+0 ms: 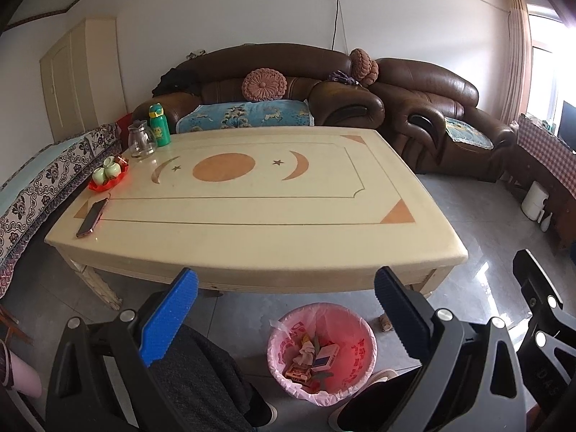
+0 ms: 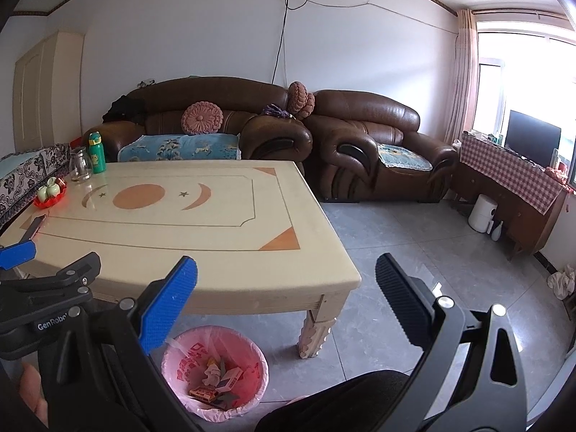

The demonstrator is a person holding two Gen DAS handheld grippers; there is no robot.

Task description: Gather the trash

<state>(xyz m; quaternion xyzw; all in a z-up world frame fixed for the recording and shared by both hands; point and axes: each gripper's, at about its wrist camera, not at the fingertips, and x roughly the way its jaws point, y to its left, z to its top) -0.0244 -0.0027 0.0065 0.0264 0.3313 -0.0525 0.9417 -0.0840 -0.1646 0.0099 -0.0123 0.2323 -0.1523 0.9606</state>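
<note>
A pink-lined trash bin (image 1: 356, 378) stands on the floor in front of the cream coffee table (image 1: 252, 237). Inside it lie a small box (image 1: 324, 357), crumpled paper and several wrappers. The same trash bin (image 2: 252, 385) shows in the right wrist view, low and left of centre. My left gripper (image 1: 286, 309) hangs open above the bin with nothing between its fingers. My right gripper (image 2: 286, 298) is also open and empty, held above the floor to the right of the bin. The left gripper's body (image 2: 50, 298) shows at the left edge of the right wrist view.
On the table's left end sit a phone (image 1: 93, 217), a red tray with green cups (image 1: 108, 176), a glass jug (image 1: 141, 140) and a green bottle (image 1: 160, 126). Brown sofas (image 1: 288, 93) stand behind. A person's knees (image 1: 201, 378) lie below the grippers. A white appliance (image 2: 482, 213) stands by the right cabinet.
</note>
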